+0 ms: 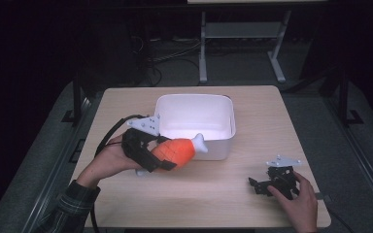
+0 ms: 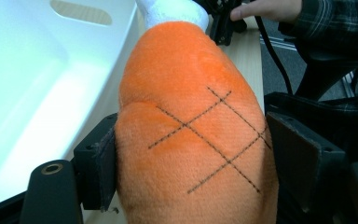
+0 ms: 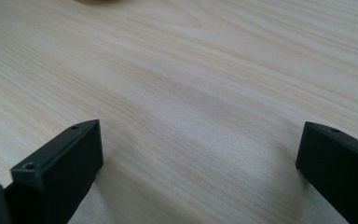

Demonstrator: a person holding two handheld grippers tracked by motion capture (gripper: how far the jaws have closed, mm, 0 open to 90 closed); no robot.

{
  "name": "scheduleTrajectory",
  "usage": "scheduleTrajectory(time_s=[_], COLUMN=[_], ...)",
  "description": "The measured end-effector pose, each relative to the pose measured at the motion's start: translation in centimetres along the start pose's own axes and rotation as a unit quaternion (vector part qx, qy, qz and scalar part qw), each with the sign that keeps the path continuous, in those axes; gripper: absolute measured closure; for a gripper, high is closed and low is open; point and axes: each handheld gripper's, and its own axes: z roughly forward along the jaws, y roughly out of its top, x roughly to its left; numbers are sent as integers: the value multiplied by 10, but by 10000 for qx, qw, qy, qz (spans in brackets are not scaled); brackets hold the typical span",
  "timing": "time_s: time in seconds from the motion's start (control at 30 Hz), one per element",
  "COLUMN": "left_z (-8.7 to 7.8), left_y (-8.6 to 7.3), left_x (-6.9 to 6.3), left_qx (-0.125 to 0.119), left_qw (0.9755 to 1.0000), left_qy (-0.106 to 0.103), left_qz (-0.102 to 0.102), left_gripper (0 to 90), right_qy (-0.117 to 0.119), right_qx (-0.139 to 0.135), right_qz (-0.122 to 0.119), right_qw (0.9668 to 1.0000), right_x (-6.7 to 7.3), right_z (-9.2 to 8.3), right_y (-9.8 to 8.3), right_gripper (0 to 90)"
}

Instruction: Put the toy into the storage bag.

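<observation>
L gripper (image 1: 161, 156) clamps plush drumstick (image 1: 177, 150) beside tub (image 1: 194, 124) rim.

Orange plush drumstick (image 1: 175, 151) (white bone end, stitched crosshatch) lifted, tilted beside the white bin (image 1: 223, 145)

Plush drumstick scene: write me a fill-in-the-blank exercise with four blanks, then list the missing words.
1. The left tool is shut on an orange plush ____ with a white bone end.
2. The white tub stands on the wooden ____.
3. The right tool has its jaws ____, with nothing between them.
4. The stitched lines on the plush drumstick form a ____ pattern.

Missing words: drumstick; table; open; crisscross
</observation>
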Motion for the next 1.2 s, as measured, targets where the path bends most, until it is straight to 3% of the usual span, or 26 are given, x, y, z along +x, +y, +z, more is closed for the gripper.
scheduleTrajectory(time_s=[0.47, 1.2], left_z=[-9, -8], left_y=[18, 51], left_x=[18, 57], left_qx=[-19, 209], left_qw=[9999, 9991], left_qy=[3, -56], left_qz=[104, 357], left_gripper=[236, 235], right_qy=[-3, -1], right_qx=[-1, -3], right_qz=[0, 6], right_qw=[10000, 10000], right_x=[0, 0], right_z=[0, 0], right_y=[0, 0], right_gripper=[0, 0])
